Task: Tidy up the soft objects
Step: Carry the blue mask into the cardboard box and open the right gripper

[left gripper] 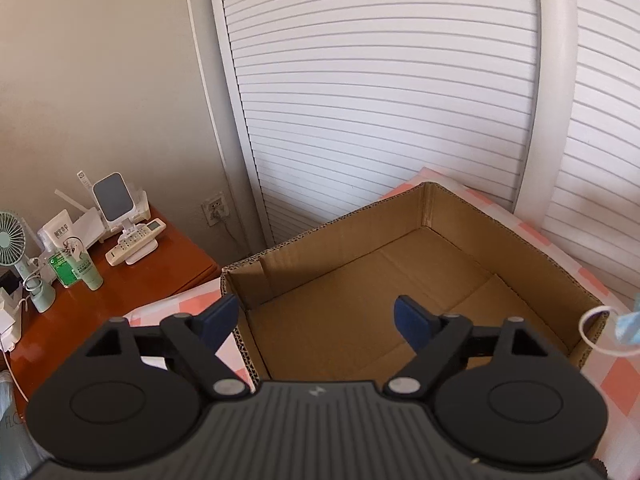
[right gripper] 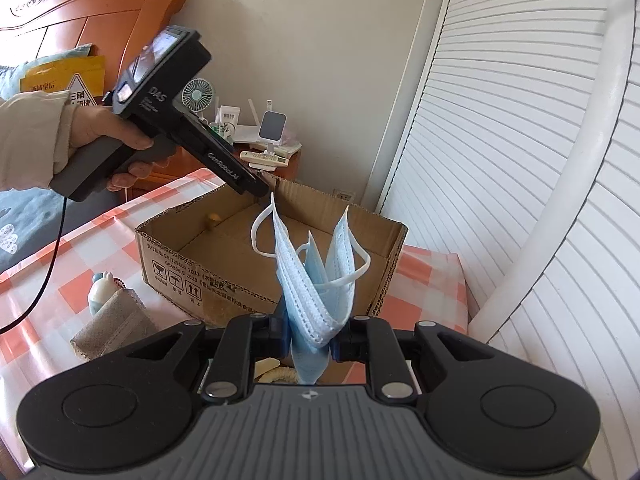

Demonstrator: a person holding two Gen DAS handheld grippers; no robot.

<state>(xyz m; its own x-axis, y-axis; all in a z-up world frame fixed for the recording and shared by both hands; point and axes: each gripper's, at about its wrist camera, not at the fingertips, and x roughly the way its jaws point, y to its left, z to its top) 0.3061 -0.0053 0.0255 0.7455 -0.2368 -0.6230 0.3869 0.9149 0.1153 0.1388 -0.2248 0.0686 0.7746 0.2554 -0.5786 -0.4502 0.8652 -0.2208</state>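
My right gripper [right gripper: 310,338] is shut on a folded light-blue face mask [right gripper: 316,280], which stands up between the fingers, ear loops sticking out, just short of the open cardboard box [right gripper: 224,276]. The mask's edge also shows in the left wrist view [left gripper: 626,326] at the far right. My left gripper [left gripper: 316,320] is open and empty, hovering over the near left corner of the box [left gripper: 400,208], whose inside looks bare there. The left gripper's body [right gripper: 188,128] shows held in a hand above the box's far side.
The box sits on a pink-and-white checked cloth [right gripper: 80,248]. A beige mask [right gripper: 116,328] and a small plush toy [right gripper: 100,284] lie left of the box. A wooden nightstand [left gripper: 132,272] holds a fan, tubes and remotes. White louvred doors [left gripper: 380,100] stand behind.
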